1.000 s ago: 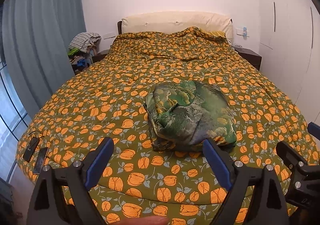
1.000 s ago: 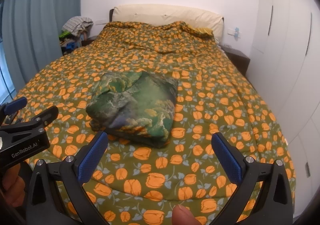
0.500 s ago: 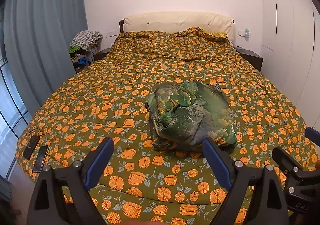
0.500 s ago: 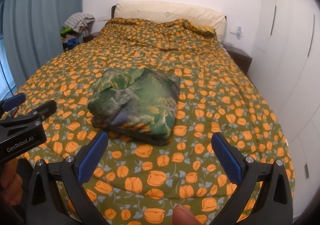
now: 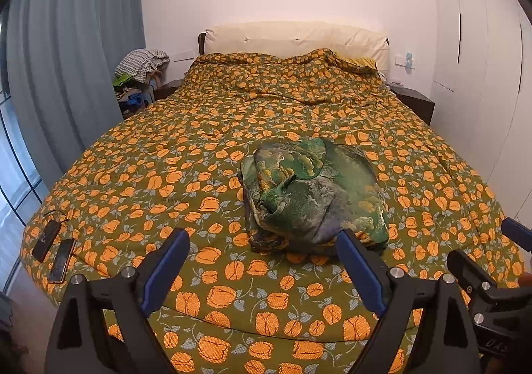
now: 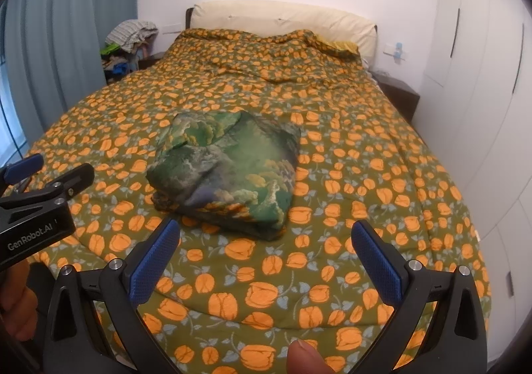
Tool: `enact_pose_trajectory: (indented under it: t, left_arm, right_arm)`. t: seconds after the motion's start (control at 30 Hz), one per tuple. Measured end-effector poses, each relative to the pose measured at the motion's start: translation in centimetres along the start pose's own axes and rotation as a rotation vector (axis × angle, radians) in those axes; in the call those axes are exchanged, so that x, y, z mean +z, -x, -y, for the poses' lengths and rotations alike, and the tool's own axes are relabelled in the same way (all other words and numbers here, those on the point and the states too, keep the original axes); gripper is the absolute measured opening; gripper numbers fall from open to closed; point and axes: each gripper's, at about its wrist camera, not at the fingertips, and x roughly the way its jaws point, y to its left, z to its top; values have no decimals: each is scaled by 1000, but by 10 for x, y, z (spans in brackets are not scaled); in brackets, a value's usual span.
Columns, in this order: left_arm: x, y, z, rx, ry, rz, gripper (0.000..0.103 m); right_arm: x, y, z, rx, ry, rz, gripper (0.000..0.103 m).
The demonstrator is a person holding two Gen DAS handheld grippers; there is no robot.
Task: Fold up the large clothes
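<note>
The folded green garment (image 5: 316, 194) lay near the foot of the bed, on the orange-flowered quilt (image 5: 166, 174), its long axis running from the foot edge toward the pillow end and leaning slightly right, with the bunched, rumpled end at its left. Compared with a second earlier it sat in the same spot and shape. The left gripper (image 5: 262, 261) and the right gripper (image 6: 266, 251) both stood wide open short of the bundle, holding and touching nothing.

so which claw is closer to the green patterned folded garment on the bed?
Roughly even; left claw looks marginally nearer. The green patterned folded garment lies ahead and slightly right of it, but ahead and slightly left of the right claw. Both are open and touch nothing.
</note>
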Motion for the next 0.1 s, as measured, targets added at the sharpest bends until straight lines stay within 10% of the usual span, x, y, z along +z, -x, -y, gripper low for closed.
enact_pose_trajectory:
  t: [0.1]
  left_arm:
    - [0,2,3,15,-12,15,92]
  right_arm:
    - [0,0,1,0,0,0,103]
